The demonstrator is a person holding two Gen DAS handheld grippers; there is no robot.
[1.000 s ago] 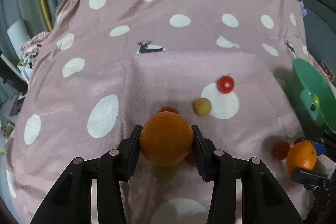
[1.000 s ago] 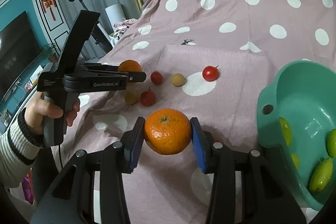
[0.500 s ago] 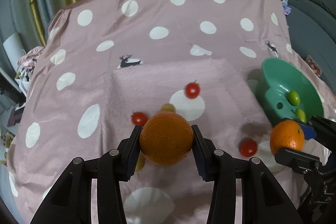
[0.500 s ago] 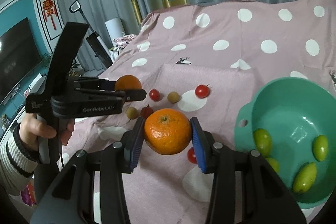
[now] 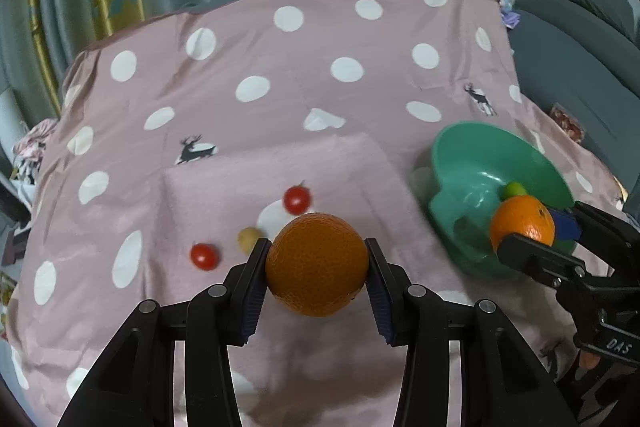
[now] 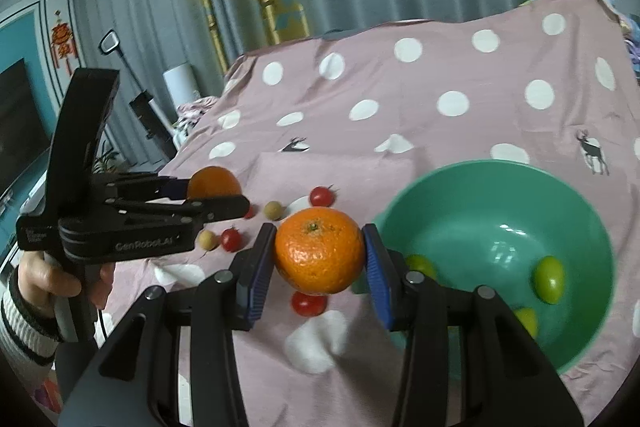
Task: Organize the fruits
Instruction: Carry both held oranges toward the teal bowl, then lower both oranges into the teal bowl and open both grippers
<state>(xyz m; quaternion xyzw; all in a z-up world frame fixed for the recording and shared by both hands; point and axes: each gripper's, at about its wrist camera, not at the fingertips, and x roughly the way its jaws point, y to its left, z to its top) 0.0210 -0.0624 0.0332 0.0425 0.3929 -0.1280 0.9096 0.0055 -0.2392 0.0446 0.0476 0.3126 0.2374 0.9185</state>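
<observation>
Left tool (image 5: 316, 269): closed on an orange (image 5: 317, 269), pads pressed on its two sides, fruit carried clear of the bed.
Right tool (image 6: 320, 257): gripping a second orange (image 6: 320, 251), stem end turned toward the camera.
Key relation: the green bowl (image 6: 472, 187) lies just right of and beyond the right tool, touching it in no view; from the left tool the bowl sits well off to the right, with the right tool in between.
Nearer hand: the right, by my reading, so its orange likely goes in first.
Bowl contents: a few small green fruits (image 6: 550, 279) at the bottom; the rim is wide and open upward.
Look of the oranges: round, no long axis, pebbled skin; the right one brighter, the left one darker and duller.
Loose fruit: red cherry tomatoes (image 5: 297, 199) and small tan fruits (image 5: 247, 239) scattered on the pink spotted bedcover (image 5: 280, 87), left of the bowl.
Risk: the two tools could crowd each other at the rim.
</observation>
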